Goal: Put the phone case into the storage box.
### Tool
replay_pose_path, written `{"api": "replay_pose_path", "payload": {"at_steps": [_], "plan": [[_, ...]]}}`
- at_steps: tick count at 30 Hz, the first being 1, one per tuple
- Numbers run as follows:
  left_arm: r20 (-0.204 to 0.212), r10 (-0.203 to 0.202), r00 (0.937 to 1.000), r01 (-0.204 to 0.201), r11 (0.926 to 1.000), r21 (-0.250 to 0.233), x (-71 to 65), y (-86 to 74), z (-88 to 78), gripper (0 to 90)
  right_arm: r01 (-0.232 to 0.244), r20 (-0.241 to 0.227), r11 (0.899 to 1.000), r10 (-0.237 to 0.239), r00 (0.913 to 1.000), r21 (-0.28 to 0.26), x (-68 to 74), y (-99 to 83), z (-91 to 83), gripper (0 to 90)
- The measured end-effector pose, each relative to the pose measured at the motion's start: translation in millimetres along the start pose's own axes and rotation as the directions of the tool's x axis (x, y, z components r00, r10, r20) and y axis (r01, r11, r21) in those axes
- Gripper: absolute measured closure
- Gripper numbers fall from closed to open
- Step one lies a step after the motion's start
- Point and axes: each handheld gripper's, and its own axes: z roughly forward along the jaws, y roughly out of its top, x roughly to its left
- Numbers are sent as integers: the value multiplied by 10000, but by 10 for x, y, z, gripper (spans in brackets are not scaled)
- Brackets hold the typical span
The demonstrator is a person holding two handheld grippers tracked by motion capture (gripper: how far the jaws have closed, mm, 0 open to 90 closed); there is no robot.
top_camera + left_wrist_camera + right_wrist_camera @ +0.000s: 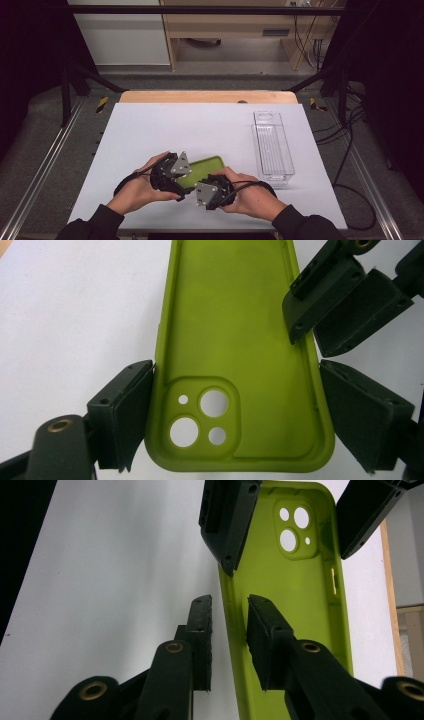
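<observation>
My left gripper (235, 410) grasps the green phone case (240, 340) across its camera end, flat on the white desk (150, 130). My right gripper (229, 630) straddles one side wall, jaws not yet clenched.

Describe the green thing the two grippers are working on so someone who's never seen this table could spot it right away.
On the white table, look near the front edge, between the person's two hands. There lies a lime-green phone case, open side up, with round camera holes in one corner. Its only neighbour, the clear plastic bin to its right, is colourless and stands apart; the case is the one bright green item.
</observation>
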Motion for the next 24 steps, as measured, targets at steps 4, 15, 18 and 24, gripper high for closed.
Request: {"api": "replay_pose_path", "payload": {"at_steps": [4, 15, 18, 24], "plan": [[45, 2, 10000, -2, 10000, 23, -6, 2, 5, 164, 186, 33, 9998, -186, 9998, 54, 5, 3, 1, 766], [116, 133, 9998, -134, 9998, 112, -23, 4, 9, 164, 348, -13, 9994, -348, 9994, 65, 21, 9, 13, 808], [130, 132, 9998, -133, 9998, 112, -22, -1, 11, 164, 393, -45, 9992, -392, 9992, 53, 24, 13, 18, 824], [146, 199, 9997, -201, 9997, 129, -28, -4, 12, 165, 357, -182, 9993, -355, 9992, 102, 37, 23, 29, 837]]}}
